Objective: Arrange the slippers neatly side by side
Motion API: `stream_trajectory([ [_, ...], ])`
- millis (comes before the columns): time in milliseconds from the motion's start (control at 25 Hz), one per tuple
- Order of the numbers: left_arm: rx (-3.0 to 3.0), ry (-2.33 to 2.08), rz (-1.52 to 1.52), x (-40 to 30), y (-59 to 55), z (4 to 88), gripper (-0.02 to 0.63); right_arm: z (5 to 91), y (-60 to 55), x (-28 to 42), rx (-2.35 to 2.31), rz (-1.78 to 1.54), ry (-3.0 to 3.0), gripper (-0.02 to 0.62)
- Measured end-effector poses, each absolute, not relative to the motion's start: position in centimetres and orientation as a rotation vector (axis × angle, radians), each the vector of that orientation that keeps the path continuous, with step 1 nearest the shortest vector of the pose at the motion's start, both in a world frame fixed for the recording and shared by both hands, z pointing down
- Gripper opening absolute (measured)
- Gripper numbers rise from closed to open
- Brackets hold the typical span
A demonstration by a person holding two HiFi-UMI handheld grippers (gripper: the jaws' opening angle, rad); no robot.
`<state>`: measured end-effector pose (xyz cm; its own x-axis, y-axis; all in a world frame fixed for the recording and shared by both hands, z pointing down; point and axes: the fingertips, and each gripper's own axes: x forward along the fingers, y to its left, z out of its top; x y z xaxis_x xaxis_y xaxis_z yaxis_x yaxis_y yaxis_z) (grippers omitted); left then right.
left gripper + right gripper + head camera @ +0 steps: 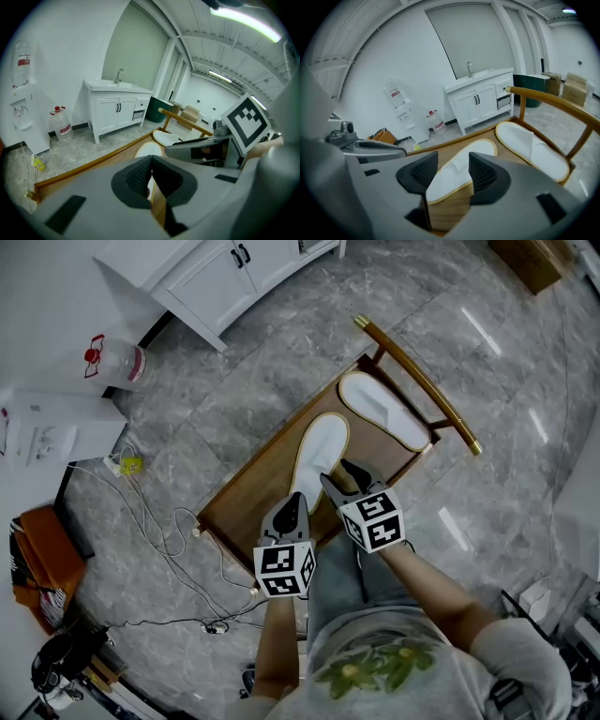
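Note:
Two white slippers with tan edging lie on a wooden chair seat (246, 491). The near slipper (319, 451) lies at an angle; the far slipper (384, 409) rests by the backrest rail (424, 382). My right gripper (339, 474) is open over the near slipper's heel (461, 168), which shows between its pads (483, 174) without being pressed. In the right gripper view the far slipper (532, 147) is at the right. My left gripper (298, 500) hangs just left of that heel, jaws shut and empty (151, 176), with the near slipper (147, 150) beyond its tips.
A white sink cabinet (225, 268) stands at the back. A water bottle (117, 362) and a white dispenser (56, 427) stand at the left. Cables (159, 540) trail over the marble floor beside the chair. An orange bag (42, 568) lies at the far left.

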<state>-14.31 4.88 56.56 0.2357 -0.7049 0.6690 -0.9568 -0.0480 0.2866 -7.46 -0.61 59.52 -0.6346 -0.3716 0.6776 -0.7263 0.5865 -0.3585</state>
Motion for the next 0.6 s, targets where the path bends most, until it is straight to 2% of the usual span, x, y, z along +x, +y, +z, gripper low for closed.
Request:
stream_trajectory([
  [160,1.829,-1.519,0.461,-14.8,4.7,56.5,0.015,60.0,-0.6,-7.7,0.925,0.929,-2.239,0.227],
  [600,1.845,-1.488,0.478,-16.1,5.1,57.3,0.015,62.0,-0.2,-8.1,1.033,1.074,-2.12,0.259],
])
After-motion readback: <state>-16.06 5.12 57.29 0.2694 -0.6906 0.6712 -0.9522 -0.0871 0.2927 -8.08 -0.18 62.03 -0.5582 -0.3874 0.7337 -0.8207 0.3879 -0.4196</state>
